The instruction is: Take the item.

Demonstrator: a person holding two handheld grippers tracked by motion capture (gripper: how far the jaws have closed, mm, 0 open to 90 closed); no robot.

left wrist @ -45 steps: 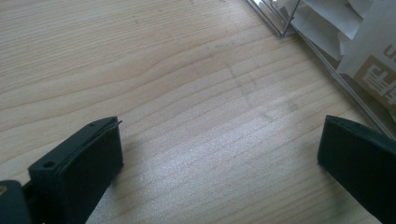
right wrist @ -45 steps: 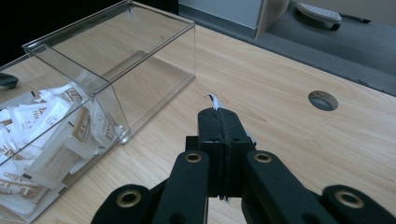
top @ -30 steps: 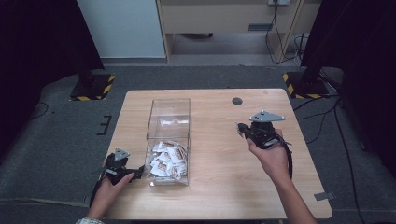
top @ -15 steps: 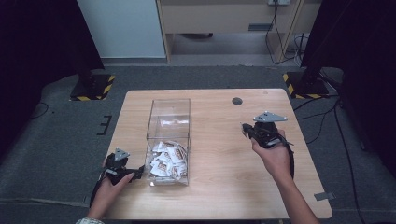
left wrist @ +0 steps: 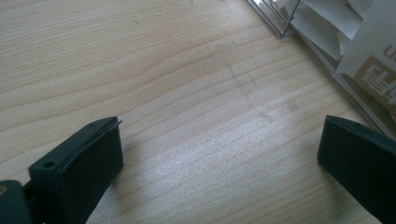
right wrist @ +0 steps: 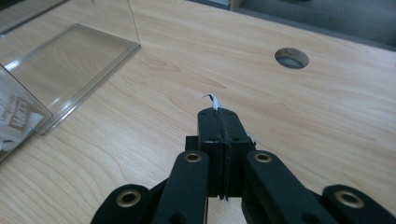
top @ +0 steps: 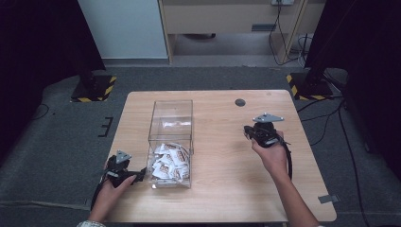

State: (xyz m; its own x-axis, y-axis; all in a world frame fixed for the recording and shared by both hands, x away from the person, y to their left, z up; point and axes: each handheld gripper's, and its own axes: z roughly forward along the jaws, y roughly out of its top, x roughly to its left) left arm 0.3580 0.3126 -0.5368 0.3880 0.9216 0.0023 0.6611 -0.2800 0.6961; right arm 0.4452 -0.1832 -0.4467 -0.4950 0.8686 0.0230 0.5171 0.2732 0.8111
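Note:
A clear plastic box [top: 171, 124] stands on the wooden table [top: 222, 189], its near end piled with white packets [top: 169, 161]. My left gripper [top: 139, 176] rests low at the box's near left corner. In the left gripper view it is open [left wrist: 219, 154] over bare wood, with the box wall [left wrist: 299, 32] and packets [left wrist: 369, 51] at the upper right. My right gripper [top: 247, 131] hovers over the table right of the box. In the right gripper view its jaws are shut [right wrist: 219, 114], and a thin white sliver [right wrist: 214, 99] pokes out between the tips.
A round cable hole [top: 240, 102] lies in the tabletop beyond the right gripper, also seen in the right gripper view [right wrist: 292, 58]. The far half of the box [right wrist: 70, 60] holds nothing. Dark floor, cables and stand feet surround the table.
The right gripper has sunk a little toward the table, jaws still shut. The left gripper has kept still beside the box.

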